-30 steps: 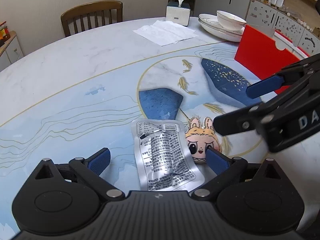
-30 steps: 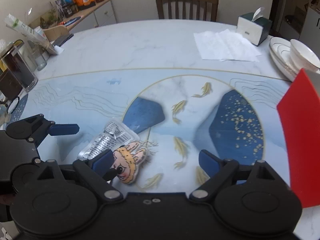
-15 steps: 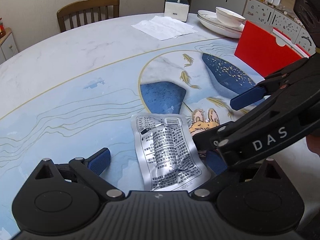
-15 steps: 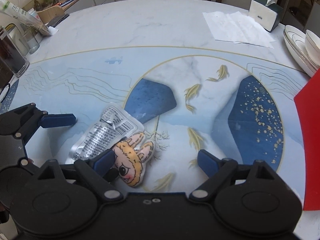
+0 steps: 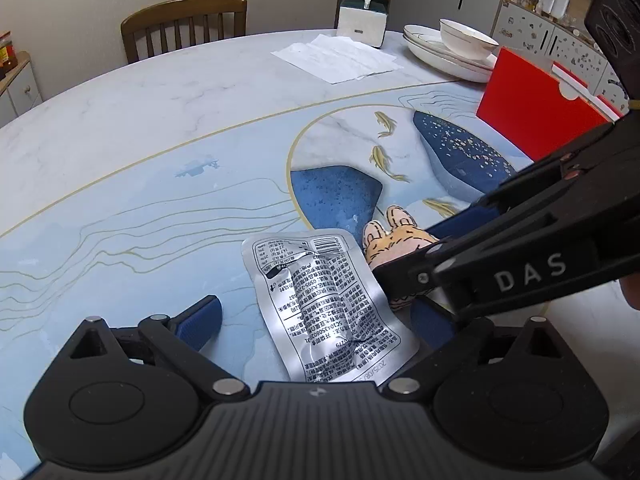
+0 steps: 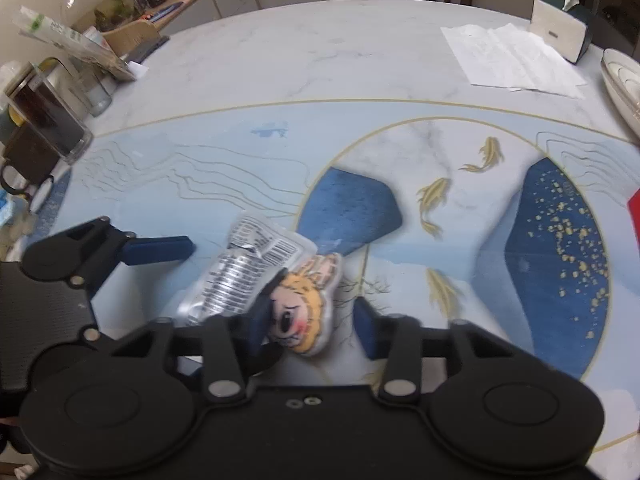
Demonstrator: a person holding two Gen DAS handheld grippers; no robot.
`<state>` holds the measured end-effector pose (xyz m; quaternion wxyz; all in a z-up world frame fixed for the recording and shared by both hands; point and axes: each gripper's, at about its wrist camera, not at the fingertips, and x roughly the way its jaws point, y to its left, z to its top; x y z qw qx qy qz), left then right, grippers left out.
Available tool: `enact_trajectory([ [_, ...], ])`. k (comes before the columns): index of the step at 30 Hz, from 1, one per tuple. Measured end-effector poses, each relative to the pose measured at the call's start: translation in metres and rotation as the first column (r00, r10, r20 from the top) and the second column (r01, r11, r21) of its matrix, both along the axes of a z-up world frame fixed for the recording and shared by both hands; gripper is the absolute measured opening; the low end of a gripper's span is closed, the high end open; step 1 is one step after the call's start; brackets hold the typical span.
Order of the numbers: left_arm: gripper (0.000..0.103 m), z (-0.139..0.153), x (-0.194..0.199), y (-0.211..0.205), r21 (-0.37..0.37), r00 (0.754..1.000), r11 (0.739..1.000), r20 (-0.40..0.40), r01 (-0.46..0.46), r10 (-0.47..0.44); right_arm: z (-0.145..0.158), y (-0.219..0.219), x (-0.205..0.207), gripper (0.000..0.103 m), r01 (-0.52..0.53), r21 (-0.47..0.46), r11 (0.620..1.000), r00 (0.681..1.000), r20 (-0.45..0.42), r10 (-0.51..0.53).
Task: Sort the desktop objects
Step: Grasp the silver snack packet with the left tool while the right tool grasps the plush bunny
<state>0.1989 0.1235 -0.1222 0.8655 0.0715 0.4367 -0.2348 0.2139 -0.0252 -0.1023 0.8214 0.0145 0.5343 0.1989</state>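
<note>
A silver foil packet (image 5: 324, 304) lies flat on the table between the wide-apart fingers of my left gripper (image 5: 316, 316), which is open and not touching it. Beside it, on the right, lies a small plush rabbit face (image 6: 300, 312), partly hidden in the left wrist view (image 5: 394, 236) by the right gripper. My right gripper (image 6: 314, 324) points down over the plush, and its jaws are closing with the plush between them. The left pad is at the plush's edge, and a small gap still shows at the right pad. The left gripper's fingers (image 6: 160, 248) show at the left.
A red board (image 5: 532, 120) stands at the right. Behind it are stacked plates with a bowl (image 5: 452, 48), a tissue box (image 5: 360, 20) and paper sheets (image 5: 340, 60). A wooden chair (image 5: 184, 20) stands at the far side. Glass jars (image 6: 48, 120) crowd the left edge.
My right gripper has come down over the plush rabbit and its jaws have narrowed around it. The left gripper and the packet have stayed put.
</note>
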Motion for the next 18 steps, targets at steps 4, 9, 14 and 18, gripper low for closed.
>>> enact_trajectory([
  [4,0.095,0.002,0.001,0.000,-0.007,1.000,1.000,0.004,-0.006,0.006,0.002,-0.004,-0.001,0.031,0.014,-0.010,1.000,1.000,0.013,-0.014],
  [9,0.085,0.004,0.002,0.000,-0.016,1.000,1.000,0.006,-0.023,0.023,0.000,-0.019,-0.001,0.031,0.048,-0.002,0.999,0.999,0.015,-0.048],
  [14,0.071,0.006,0.004,0.001,-0.036,0.999,0.998,-0.005,-0.048,0.048,-0.001,-0.027,-0.003,0.031,0.064,0.004,0.998,0.998,0.014,-0.064],
  [18,0.069,0.007,0.004,0.001,-0.049,0.998,0.997,-0.017,-0.066,0.065,-0.001,-0.031,-0.006,0.031,0.067,0.008,0.998,0.998,0.015,-0.068],
])
